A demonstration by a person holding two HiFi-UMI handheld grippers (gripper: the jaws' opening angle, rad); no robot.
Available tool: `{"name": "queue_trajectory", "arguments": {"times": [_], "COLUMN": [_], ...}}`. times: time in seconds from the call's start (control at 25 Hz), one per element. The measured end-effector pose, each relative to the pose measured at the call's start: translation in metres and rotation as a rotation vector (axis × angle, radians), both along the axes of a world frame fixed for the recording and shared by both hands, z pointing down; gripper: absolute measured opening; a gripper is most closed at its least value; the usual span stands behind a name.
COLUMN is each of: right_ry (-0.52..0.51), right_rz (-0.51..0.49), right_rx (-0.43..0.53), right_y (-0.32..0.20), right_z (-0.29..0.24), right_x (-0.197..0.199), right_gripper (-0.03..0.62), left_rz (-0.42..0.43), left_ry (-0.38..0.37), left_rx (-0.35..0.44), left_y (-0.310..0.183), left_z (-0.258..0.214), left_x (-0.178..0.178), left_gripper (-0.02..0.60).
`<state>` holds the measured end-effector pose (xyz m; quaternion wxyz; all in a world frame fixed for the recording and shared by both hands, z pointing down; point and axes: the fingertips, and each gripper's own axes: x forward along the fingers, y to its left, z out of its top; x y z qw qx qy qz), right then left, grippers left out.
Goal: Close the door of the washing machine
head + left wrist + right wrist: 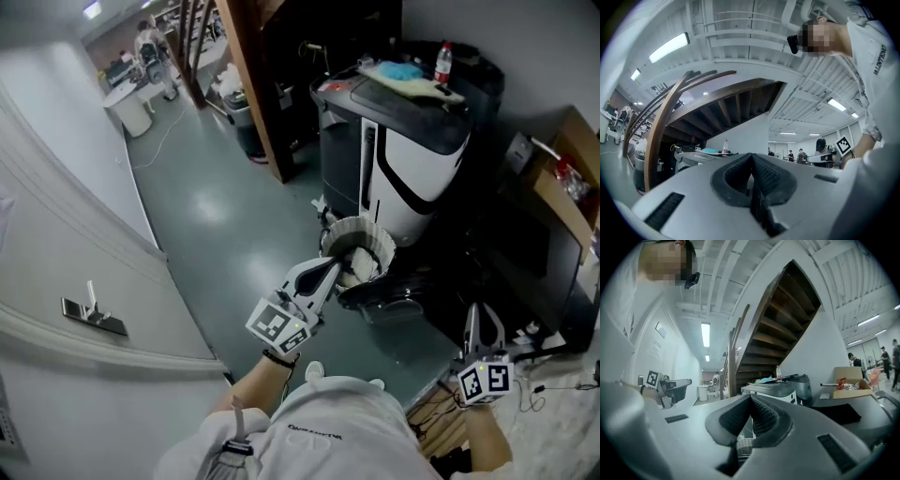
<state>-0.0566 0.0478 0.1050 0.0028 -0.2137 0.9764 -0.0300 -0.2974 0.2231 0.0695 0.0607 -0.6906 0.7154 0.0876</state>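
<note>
Pointing slightly upward, the left gripper [337,264], one of two, is clenched on nothing just before the single washing machine [417,173], whose dark door [389,300] hangs open low at its front, while the level right gripper [473,317] is likewise clenched empty at lower right.

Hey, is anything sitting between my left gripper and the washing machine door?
Yes. A white ribbed basket stands in front of the washing machine, right at the tip of the left gripper, jaws shut. The dark open door lies just past it. Whether it blocks the swing is unclear.
</note>
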Motion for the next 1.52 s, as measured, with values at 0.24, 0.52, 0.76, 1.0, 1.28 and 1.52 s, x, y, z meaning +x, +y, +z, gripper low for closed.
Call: {"name": "queue_trajectory", "arguments": {"times": [0.24,0.52,0.76,1.0,1.28,1.52], "right_ry": [0.049,0.073,0.092,0.146,0.222,0.280], "right_rz": [-0.034,-0.156,-0.239,-0.314,-0.328,-0.311], "right_rx": [0.006,0.052,0.020,0.024,0.024,0.024], "right_y": [-0.017,-0.031,-0.023,0.001,0.021,0.030], "right_z": [0.007,0.018,0.046,0.073,0.101,0.130], "right_x": [0.014,0.009,-0.023,-0.076,-0.145,-0.196], "right_gripper": [0.011,0.011,0.009,0.009,0.011,0.011], "left_rz": [-0.021,-0.076,-0.124,-0.121,-0.034,0.064], "left_ry": [0.032,0.038,0.050,0.037,0.055,0.099], "left_rx": [-0.036,-0.075,-0.115,-0.163,-0.199,-0.229], "left_y": [-0.015,-0.028,-0.019,-0.010,-0.019,-0.038], "left_z": [0.021,0.042,0.064,0.088,0.123,0.164], "left_x": [0.026,0.056,0.050,0.015,-0.038,-0.084], "left_gripper": [-0.008,-0.008,-0.009,-0.008,-0.008,-0.008]}}
